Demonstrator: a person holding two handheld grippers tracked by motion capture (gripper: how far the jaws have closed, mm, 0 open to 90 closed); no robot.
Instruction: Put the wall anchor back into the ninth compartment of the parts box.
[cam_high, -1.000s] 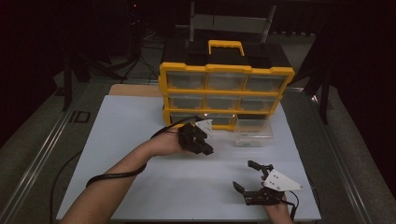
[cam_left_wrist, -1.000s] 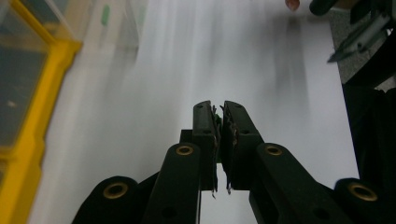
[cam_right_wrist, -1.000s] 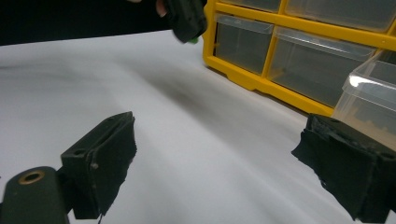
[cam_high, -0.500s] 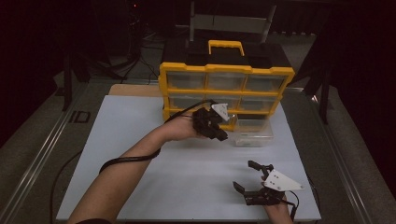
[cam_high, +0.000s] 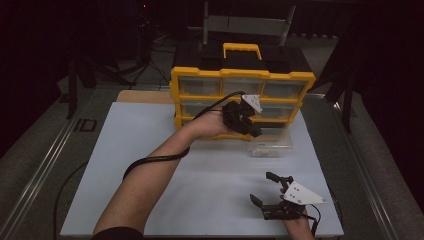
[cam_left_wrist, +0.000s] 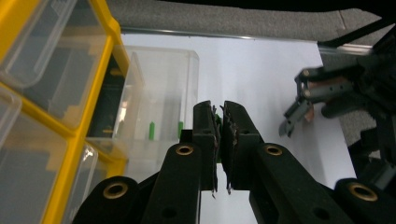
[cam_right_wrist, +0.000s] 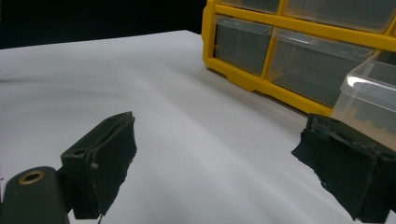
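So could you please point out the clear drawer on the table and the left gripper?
clear drawer (cam_high: 272, 145), high view, on its front wall.
left gripper (cam_left_wrist: 219, 133), left gripper view, between its closed jaws.

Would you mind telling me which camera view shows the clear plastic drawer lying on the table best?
The high view: the whole clear plastic drawer lies on the white table before the yellow organizer. The left gripper view shows its wall close up, cropped by jaws; the right gripper view catches one corner.

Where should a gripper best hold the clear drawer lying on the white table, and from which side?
Probably grip a thin side wall of the clear drawer from above: its top appears open and its rim exposed. The yellow cabinet blocks the far side.
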